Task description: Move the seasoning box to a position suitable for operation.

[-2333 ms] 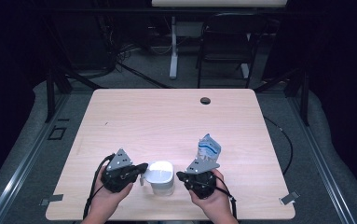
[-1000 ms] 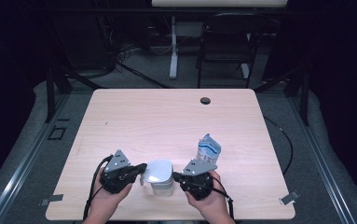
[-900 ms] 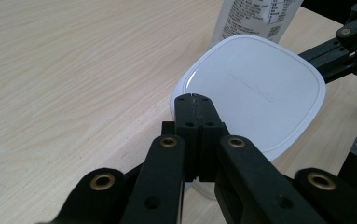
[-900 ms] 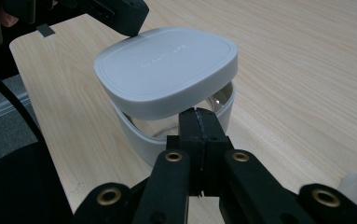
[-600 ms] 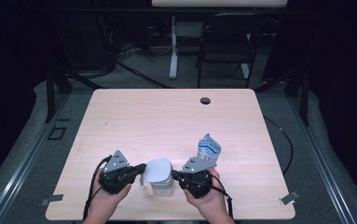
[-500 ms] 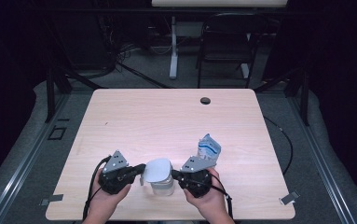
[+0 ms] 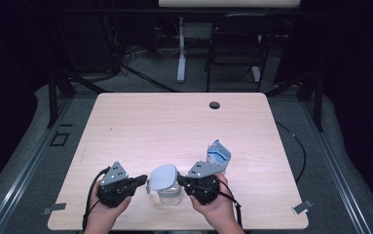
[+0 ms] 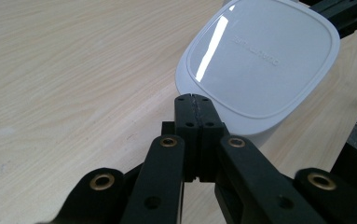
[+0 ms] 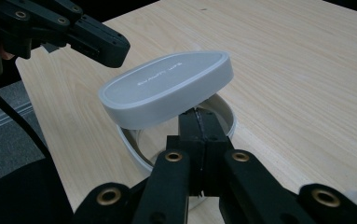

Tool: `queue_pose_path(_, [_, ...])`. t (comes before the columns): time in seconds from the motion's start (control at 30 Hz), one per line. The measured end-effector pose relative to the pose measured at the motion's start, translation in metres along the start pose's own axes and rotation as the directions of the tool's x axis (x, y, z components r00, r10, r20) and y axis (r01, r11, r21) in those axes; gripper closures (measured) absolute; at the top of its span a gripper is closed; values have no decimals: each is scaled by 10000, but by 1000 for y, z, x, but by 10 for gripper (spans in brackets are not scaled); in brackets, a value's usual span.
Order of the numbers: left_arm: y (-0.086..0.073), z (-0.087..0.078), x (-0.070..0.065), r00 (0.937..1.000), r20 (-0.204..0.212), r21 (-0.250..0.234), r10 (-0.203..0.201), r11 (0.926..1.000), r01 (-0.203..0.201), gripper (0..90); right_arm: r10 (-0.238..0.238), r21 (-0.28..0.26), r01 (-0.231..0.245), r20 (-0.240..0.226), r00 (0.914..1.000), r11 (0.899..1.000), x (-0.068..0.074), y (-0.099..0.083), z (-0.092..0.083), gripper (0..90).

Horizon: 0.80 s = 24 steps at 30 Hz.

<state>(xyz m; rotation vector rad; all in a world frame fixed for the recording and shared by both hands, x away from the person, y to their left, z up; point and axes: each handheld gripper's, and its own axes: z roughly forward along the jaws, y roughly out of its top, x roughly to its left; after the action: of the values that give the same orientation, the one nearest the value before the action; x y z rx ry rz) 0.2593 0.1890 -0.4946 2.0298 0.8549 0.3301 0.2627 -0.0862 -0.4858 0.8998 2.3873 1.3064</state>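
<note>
A white rounded-square lid (image 7: 163, 176) lies tilted on a clear tub (image 7: 170, 196) near the table's front edge. My left gripper (image 7: 142, 181) is shut, with its tips against the lid's left rim; in the left gripper view the closed tips (image 8: 195, 98) touch the edge of the lid (image 8: 260, 56). My right gripper (image 7: 180, 181) is shut too. In the right gripper view its tips (image 9: 198, 114) sit under the raised side of the lid (image 9: 167, 88), at the tub's rim (image 9: 229, 119). The left gripper (image 9: 118, 49) shows beyond the lid there.
A crumpled blue-and-white packet (image 7: 219, 156) lies just right of and behind the right hand. The light wooden table (image 7: 174, 126) has a black round grommet (image 7: 214, 105) near its far edge. A chair (image 7: 233, 48) and table legs stand beyond.
The lid, flat on the tub earlier, now stands tilted with its right side lifted. Tub and lid have slid slightly left. Both hands have barely moved.
</note>
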Motion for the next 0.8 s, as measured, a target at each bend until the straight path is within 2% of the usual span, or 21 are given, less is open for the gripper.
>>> queue_pose_path(0.5, [-8, -5, 3, 9999, -6, -31, -110, 9999, 110, 900, 54, 66, -54, -4, 10000, 10000, 2, 5, -2, 900])
queue_pose_path(0.8, [-17, -11, 3, 9992, -84, -7, -393, 9992, 393, 900, 56, -64, -56, -66, 10000, 10000, 6, 10, -3, 900])
